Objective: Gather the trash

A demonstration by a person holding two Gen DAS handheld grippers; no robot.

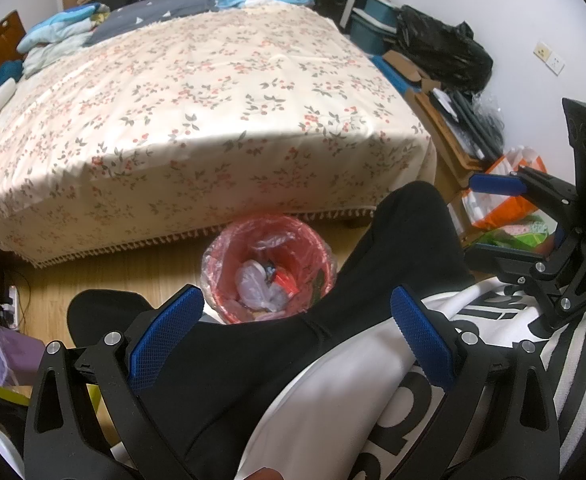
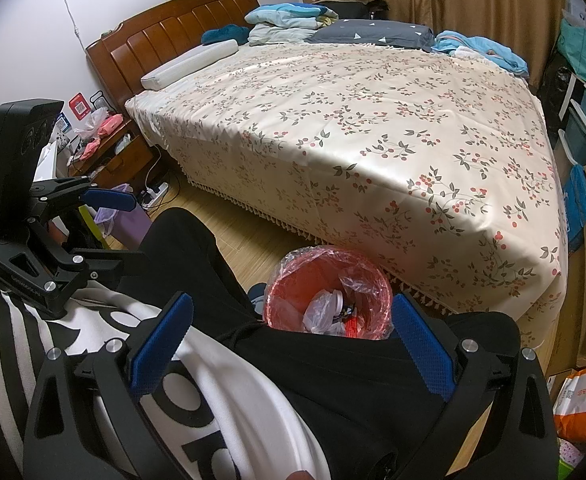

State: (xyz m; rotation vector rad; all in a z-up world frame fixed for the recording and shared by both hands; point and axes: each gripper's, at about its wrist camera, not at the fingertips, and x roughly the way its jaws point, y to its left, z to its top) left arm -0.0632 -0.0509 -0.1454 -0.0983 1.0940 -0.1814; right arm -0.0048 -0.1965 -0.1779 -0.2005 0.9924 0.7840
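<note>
Both held low over the lap, jaws standing wide apart and gripping nothing: left gripper (image 1: 297,336) and right gripper (image 2: 293,340), each pointing forward above the person's black trousers (image 1: 277,352) and white printed shirt (image 2: 229,408). Just beyond the knees, standing upright on the wooden floor (image 2: 229,216) close to the bed's fringe: the red bin (image 1: 269,268), lined with a thin plastic bag and already carrying crumpled plastic and some small wrappers inside. Fitting equally a collecting still going on or one already ended, since no loose trash is showing clearly on the floor nearby. Possibly going wrong from here: catching the loose liner edge with a finger and pulling it off the rim, or tipping the light bin by pushing it sideways. Standing in the way: the knees themselves, half covering the bin. Lying around: the flowered bed (image 1: 197,120), a black sack (image 1: 445,52) by the wall, an orange bag (image 2: 581,404), a cluttered nightstand (image 2: 105,152).
</note>
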